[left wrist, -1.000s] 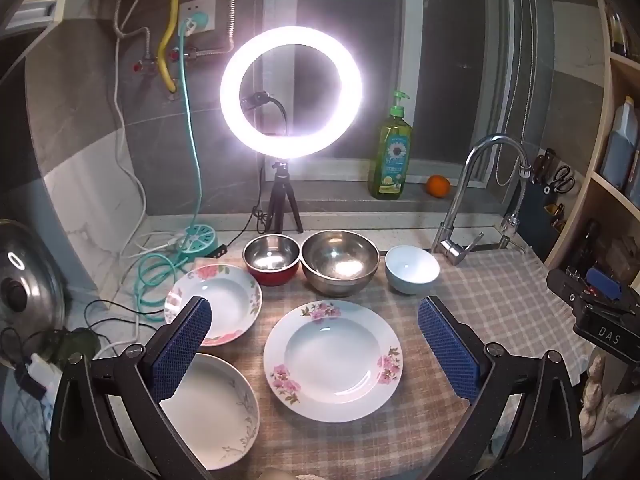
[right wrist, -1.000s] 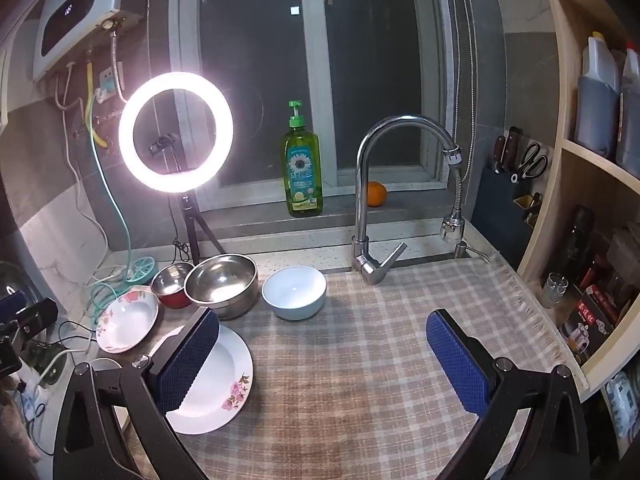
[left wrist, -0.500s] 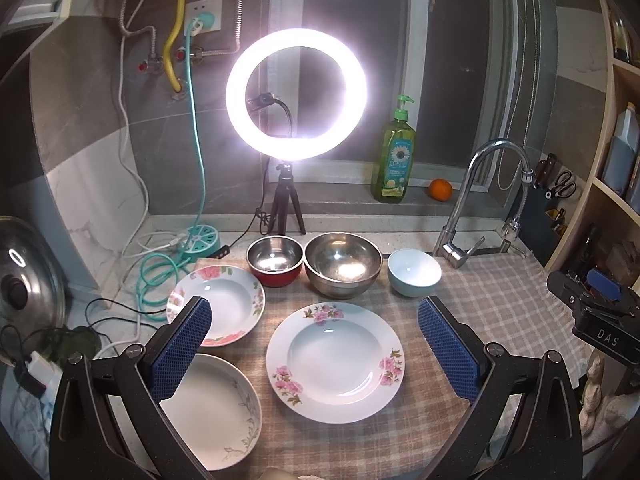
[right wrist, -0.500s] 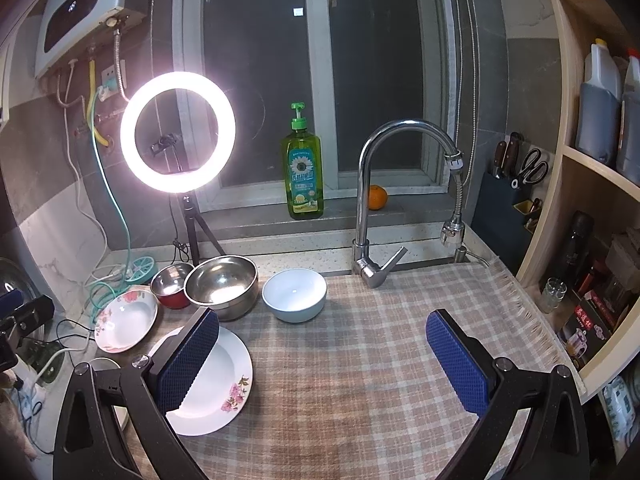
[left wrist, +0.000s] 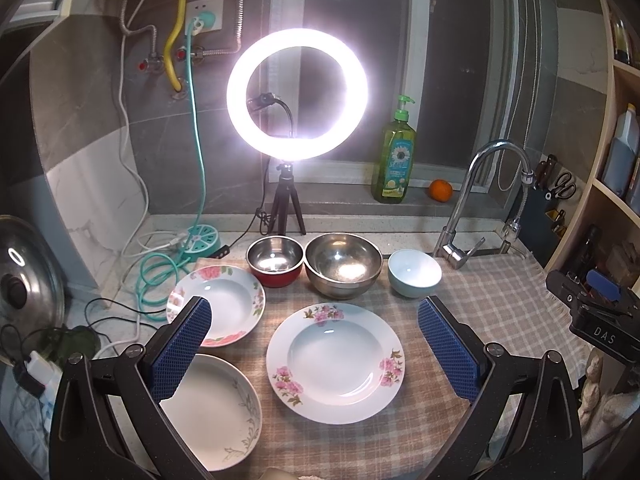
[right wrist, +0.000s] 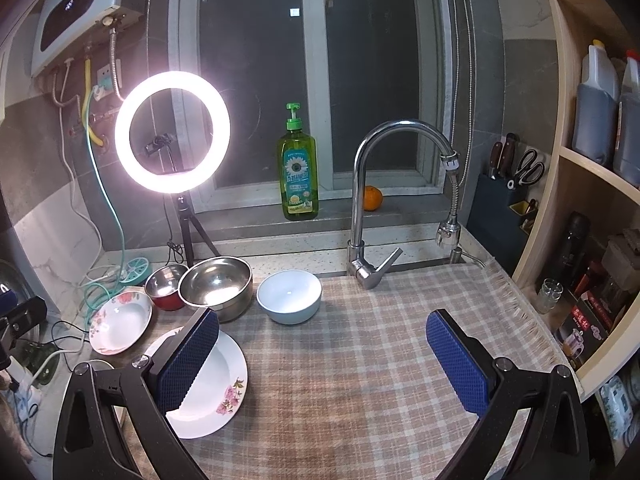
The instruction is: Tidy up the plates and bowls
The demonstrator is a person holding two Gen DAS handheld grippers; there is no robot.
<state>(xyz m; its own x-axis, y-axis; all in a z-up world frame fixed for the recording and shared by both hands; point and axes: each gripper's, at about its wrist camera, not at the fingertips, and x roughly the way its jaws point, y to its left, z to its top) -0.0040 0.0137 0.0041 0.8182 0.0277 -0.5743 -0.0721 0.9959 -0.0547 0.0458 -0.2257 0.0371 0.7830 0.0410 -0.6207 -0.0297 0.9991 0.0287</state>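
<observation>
Hardly shifted since 1 second ago: only a slight drift of both views, with every dish in its place. Nearest, in the left wrist view, left gripper (left wrist: 314,350) spread wide and holding nothing, poised above the large pink-flowered plate (left wrist: 335,362) on the checked cloth (left wrist: 496,292). Right gripper (right wrist: 322,360) likewise wide and holding nothing, over bare cloth, well apart from the dishes. Just left of the large plate, a leaf-patterned plate (left wrist: 212,412) at the counter edge, and behind it a smaller flowered plate (left wrist: 216,304). Farther back, 3 bowls in a row, near one another: a red bowl (left wrist: 274,261), a steel bowl (left wrist: 343,264), a pale blue bowl (left wrist: 414,273). Beyond, a ring light (left wrist: 297,94), soap bottle (left wrist: 393,166) and tap (left wrist: 480,196). Nothing stacked or nested yet; by the look of it, task barely begun, all 6 dishes left to sort.
</observation>
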